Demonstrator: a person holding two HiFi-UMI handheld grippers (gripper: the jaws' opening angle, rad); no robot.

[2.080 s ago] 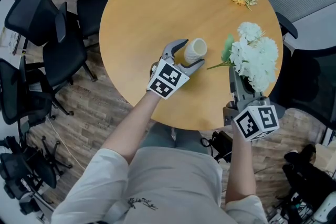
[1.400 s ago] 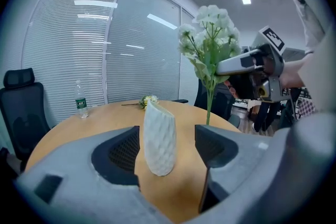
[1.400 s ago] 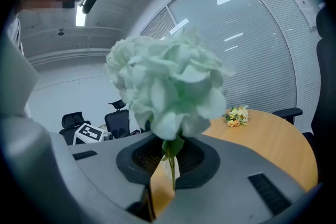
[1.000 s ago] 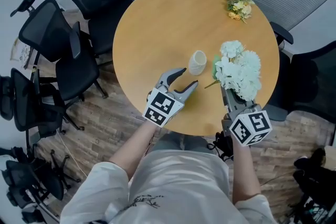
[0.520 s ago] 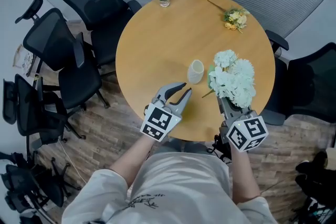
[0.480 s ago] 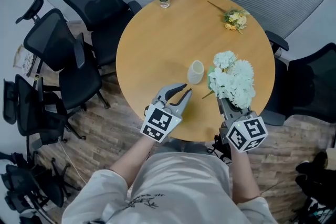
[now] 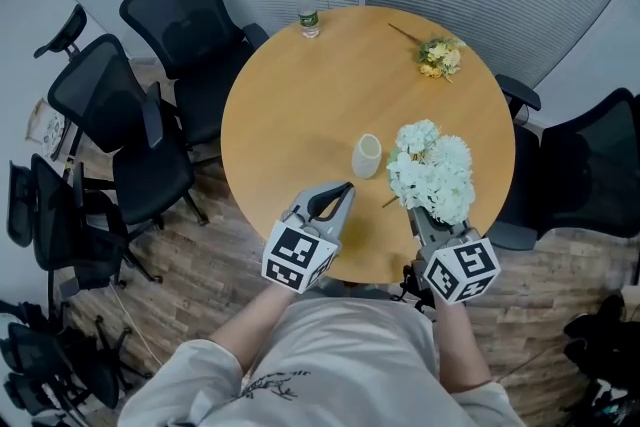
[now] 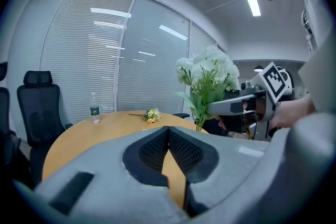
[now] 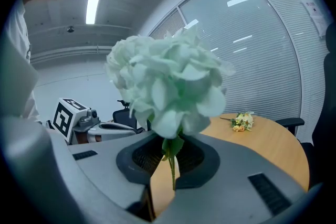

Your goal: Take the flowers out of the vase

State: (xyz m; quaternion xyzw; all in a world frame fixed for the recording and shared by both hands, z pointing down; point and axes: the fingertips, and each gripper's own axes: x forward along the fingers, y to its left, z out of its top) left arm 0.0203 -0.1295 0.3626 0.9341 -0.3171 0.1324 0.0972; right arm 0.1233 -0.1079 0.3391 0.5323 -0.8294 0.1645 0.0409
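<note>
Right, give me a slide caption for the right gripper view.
Right gripper clamps the white flowers; yellow posy lies on the table behind.

My left gripper (image 8: 168, 131), jaws just closed pad to pad on nothing, points across the round table (image 8: 100, 131), where a water bottle (image 8: 94, 108) stands at its far left edge and a small yellow bouquet (image 8: 152, 115) lies at its far side, while above its right side my right gripper (image 8: 212, 108) holds white flowers (image 8: 207, 68).

White flowers (image 7: 432, 170) — cream vase (image 7: 367, 155) — tan table (image 7: 300, 105).
</note>
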